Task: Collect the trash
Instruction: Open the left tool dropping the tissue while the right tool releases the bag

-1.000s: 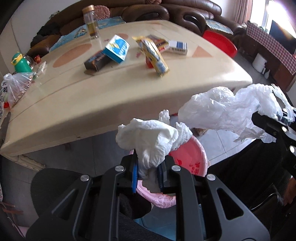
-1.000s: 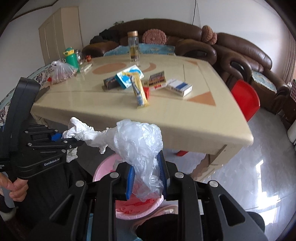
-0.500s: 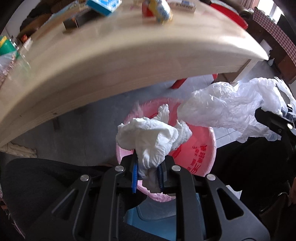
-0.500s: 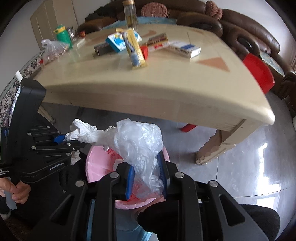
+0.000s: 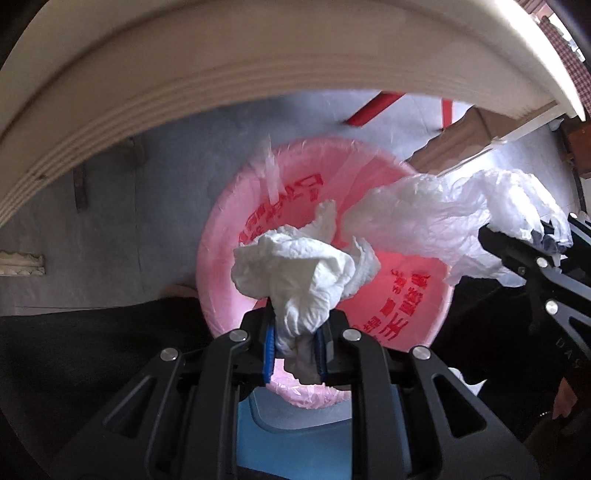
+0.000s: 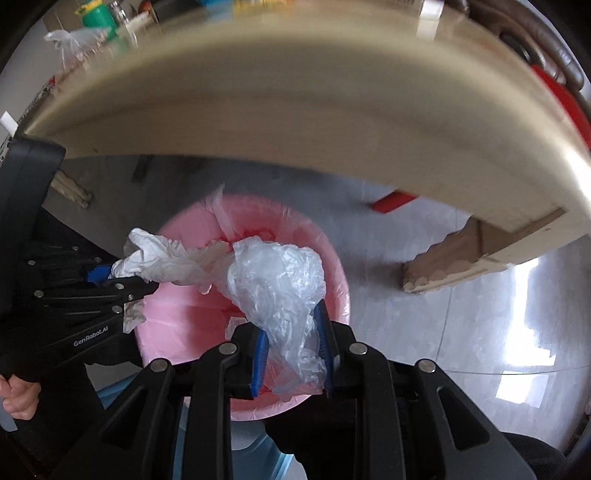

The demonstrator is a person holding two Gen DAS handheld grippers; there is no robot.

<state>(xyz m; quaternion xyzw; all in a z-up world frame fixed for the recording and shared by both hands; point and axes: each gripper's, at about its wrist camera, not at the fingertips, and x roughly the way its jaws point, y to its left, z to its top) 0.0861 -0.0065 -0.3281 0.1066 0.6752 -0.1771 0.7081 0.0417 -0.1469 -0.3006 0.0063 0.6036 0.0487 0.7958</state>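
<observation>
Left claw (image 5: 293, 345) pinches crumpled tissue (image 5: 295, 269); right claw (image 6: 293, 363), seemingly loosening, holds a plastic bag (image 6: 277, 280). At centre frame, either could snag or drift outside the pink bin (image 6: 334, 269).

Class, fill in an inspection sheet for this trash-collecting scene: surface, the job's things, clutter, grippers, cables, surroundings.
Surface: beige table edge overhead, blurred; glossy tiled floor below.
Job's things: crumpled white tissue and clear plastic bag, both held above the pink-lined trash bin.
Clutter: green bottle and a knotted bag on the far tabletop; the rest too blurred to name.
Grippers: left hand-held gripper shut on the tissue; right hand-held gripper around the plastic bag, its pads look parted.
Cables: nothing seen.
Surroundings: brown sofa, red stool, table leg.
</observation>
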